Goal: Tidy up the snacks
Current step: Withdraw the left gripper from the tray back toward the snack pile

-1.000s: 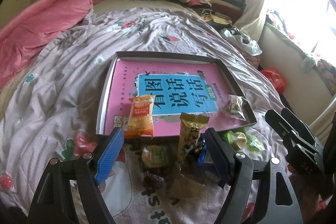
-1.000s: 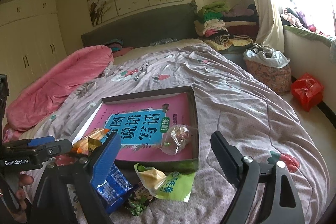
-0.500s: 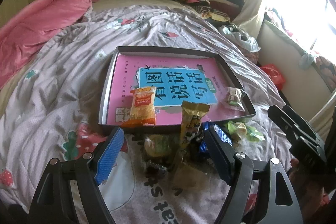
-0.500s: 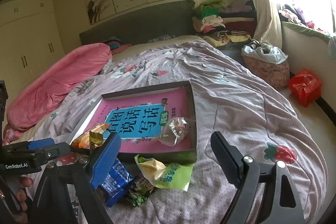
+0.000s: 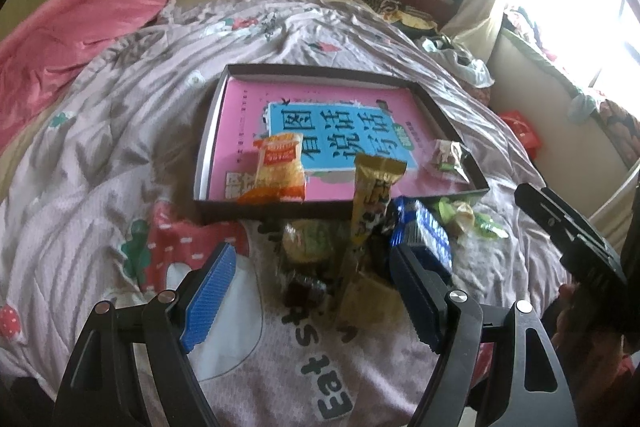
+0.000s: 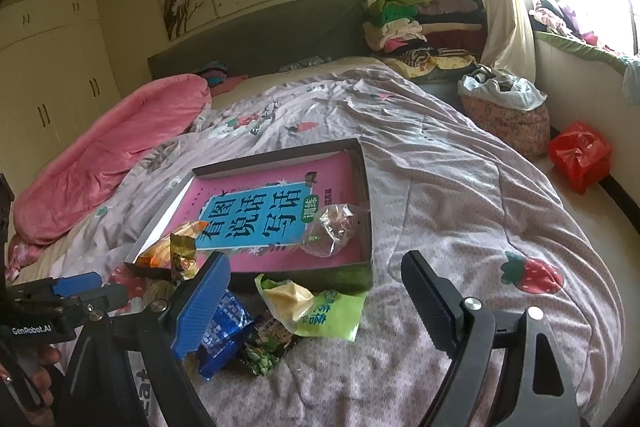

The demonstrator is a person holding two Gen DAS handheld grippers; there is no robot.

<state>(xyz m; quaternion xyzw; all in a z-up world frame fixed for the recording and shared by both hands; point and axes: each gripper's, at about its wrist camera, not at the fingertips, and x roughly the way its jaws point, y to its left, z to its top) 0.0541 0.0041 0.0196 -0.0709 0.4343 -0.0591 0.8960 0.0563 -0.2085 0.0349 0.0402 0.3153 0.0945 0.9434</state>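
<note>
Right wrist view: bedspread [image 6: 460, 187] holds tray [image 6: 366, 187]; both grippers' jaws apart.

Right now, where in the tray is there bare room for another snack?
Free: the tray's far half, and the near strip between the orange packet and the clear packet. Crowded: the bedspread in front of the tray, around the blue packet and green packet.

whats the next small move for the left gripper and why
Probably ease the open left gripper forward and down onto the gold snack packet. It leans over the tray edge between the fingers, with most snacks outside.
</note>
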